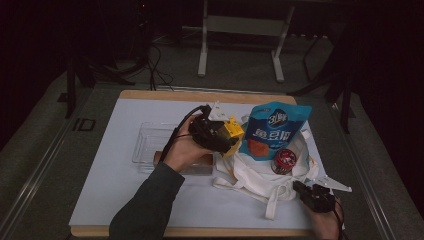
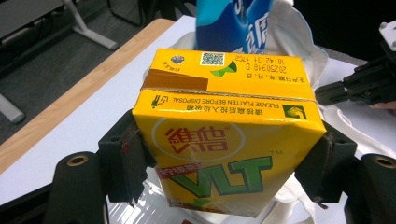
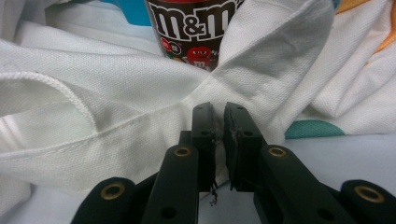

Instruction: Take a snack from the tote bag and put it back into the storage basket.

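My left gripper (image 1: 226, 136) is shut on a yellow lemon-tea carton (image 1: 233, 131), held just left of a white cloth bag (image 1: 255, 176). In the left gripper view both pads press the carton's (image 2: 224, 154) sides. A blue snack pouch (image 1: 273, 127) stands upright in the bag, with a round M&M's tub (image 1: 284, 161) in front of it. My right gripper (image 1: 303, 190) sits at the bag's near right corner. In the right gripper view its jaws (image 3: 219, 126) stand nearly together, pinching the bag's cloth (image 3: 116, 93) just below the tub (image 3: 196, 28).
A clear plastic tray (image 1: 150, 142) lies left of the bag on the white mat (image 1: 115, 185), partly under my left hand. The mat covers a wooden board (image 1: 200, 95). Beyond the table stand a metal frame (image 1: 240, 30) and cables on the floor.
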